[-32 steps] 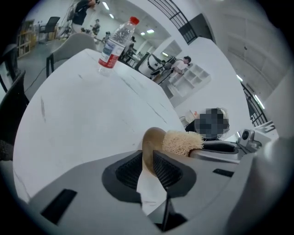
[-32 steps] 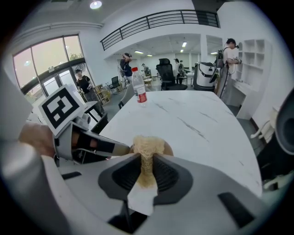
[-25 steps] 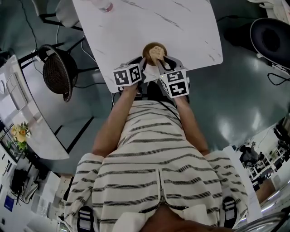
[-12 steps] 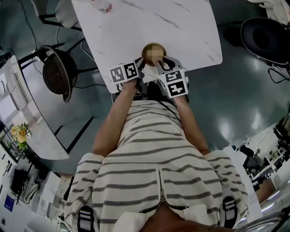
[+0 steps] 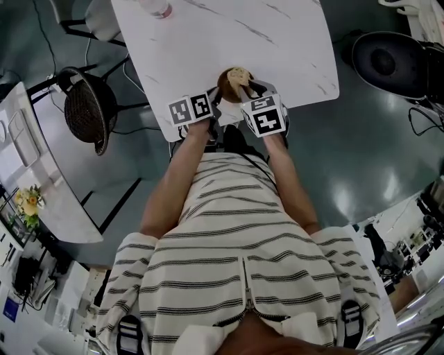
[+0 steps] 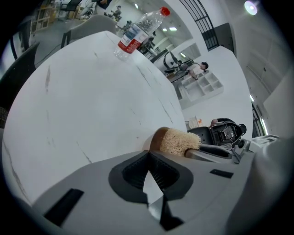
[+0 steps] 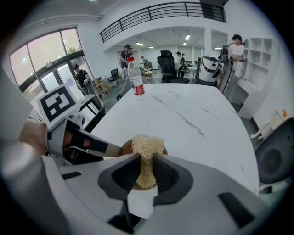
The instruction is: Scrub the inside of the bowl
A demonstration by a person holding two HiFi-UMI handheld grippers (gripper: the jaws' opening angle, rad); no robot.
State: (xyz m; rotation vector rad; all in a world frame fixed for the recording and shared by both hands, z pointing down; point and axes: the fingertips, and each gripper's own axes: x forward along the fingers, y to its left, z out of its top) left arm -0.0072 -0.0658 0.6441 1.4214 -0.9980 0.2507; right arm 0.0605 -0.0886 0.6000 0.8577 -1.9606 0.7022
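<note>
A small brown wooden bowl [image 5: 229, 78] stands at the near edge of the white marble table [image 5: 277, 41]. A pale fibrous scrubber [image 7: 146, 146] sits in the bowl, and my right gripper [image 7: 146, 161] is shut on it from above. In the head view the right gripper [image 5: 245, 90] reaches over the bowl from the right. My left gripper [image 6: 148, 156] is shut, its tips meeting at the bowl's rim [image 6: 157, 139], so it seems to hold the bowl. Its fingers [image 7: 94, 148] reach the bowl from the left. The bowl's inside is mostly hidden.
A water bottle [image 5: 158, 8] with a red cap stands at the table's far end. A dark wicker chair [image 5: 87, 111] is left of the table and a black round seat [image 5: 385, 62] is at the right. People stand in the background.
Both grippers have shifted slightly away from me over the bowl. The right one has moved more, taking the scrubber with it. The bowl stays in place.
</note>
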